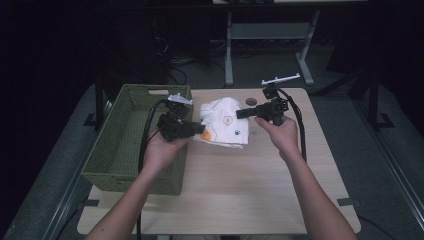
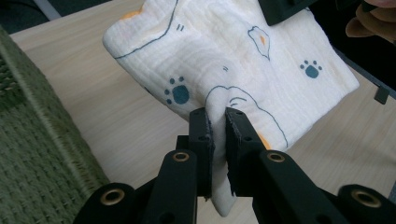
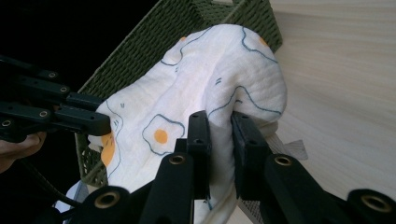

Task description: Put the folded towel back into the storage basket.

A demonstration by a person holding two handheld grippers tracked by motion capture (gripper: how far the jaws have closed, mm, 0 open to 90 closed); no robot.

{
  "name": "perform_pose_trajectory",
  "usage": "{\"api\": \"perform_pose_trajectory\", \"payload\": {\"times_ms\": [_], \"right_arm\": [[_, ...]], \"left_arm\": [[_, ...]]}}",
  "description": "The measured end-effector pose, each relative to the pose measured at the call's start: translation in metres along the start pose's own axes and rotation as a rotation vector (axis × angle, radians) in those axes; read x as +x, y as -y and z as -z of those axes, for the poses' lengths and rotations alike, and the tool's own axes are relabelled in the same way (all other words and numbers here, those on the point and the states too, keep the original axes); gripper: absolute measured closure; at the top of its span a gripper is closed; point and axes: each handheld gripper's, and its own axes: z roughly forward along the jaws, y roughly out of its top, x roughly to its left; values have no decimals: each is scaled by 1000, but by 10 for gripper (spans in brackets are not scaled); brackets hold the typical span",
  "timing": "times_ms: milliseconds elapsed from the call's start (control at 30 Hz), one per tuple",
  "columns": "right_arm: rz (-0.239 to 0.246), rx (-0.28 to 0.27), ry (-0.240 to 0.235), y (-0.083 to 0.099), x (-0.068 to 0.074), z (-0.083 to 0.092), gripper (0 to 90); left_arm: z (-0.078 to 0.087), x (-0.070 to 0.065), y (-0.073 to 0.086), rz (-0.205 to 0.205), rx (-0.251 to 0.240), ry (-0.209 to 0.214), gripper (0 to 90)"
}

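Now both grips pinch the printed cloth (image 1: pixel 223 122): the left hand-held gripper (image 2: pixel 216 122) holds its edge nearest the green basket (image 1: pixel 131 132), the right hand-held gripper (image 3: pixel 219 126) the far side. Stretched lengthwise between them, the cloth seems lifted just off the pale wooden tabletop (image 1: pixel 250 185), right of the basket; a dark room lies beyond

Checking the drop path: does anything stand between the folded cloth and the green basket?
Nothing visible does. The cloth hangs between both grippers, beside the open green basket; only the left gripper, clamped on the cloth, sits on that side.
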Motion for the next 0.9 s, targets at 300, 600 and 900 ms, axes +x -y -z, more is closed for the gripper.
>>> {"api": "perform_pose_trajectory", "payload": {"times_ms": [300,600,900], "right_arm": [[22,9,-3,-15,17,-14,788],[45,14,-16,-31,37,-32,788],[74,19,-27,-45,55,-47,788]], "left_arm": [[21,14,2,-5,-10,-17,824],[44,30,6,4,-33,-30,824],[62,42,12,10,-58,-45,824]]}}
